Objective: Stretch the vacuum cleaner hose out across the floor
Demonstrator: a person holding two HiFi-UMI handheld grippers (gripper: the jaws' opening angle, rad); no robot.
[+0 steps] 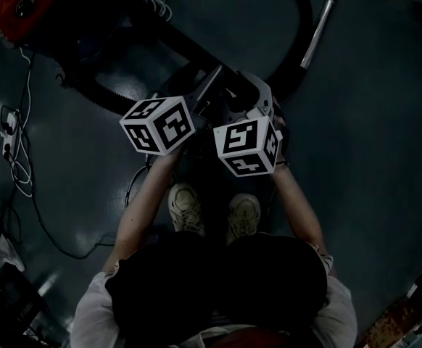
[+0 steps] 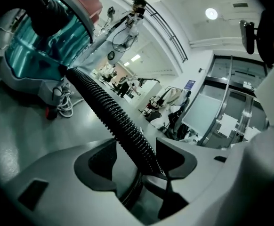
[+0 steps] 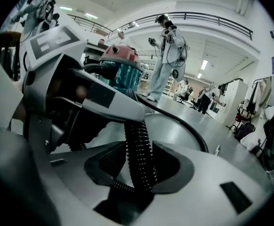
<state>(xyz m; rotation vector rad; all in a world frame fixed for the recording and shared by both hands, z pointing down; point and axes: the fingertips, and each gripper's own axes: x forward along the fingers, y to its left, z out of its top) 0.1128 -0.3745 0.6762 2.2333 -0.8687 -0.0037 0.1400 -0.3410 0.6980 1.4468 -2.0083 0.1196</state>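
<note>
1. Black ribbed hose is clamped between the pads of the right gripper, just past the shoes.
2. Just to the left, the same hose is ringed by the left gripper. Its jaws stand apart and only the right pad is touched. The hose could slide through there if a pull is made before the jaws are closed.
3. From the grippers, the hose's long line is pointed far and to the left, over the floor, up to the vacuum cleaner.
4. A hard tug could drag or tip the vacuum cleaner, since the hose looks fixed to it. The white cables lying at the left could be snagged too.
5. Far to the right, another stretch is bent in a wide curve near the metal tube, so the hose is not yet laid straight.
</note>
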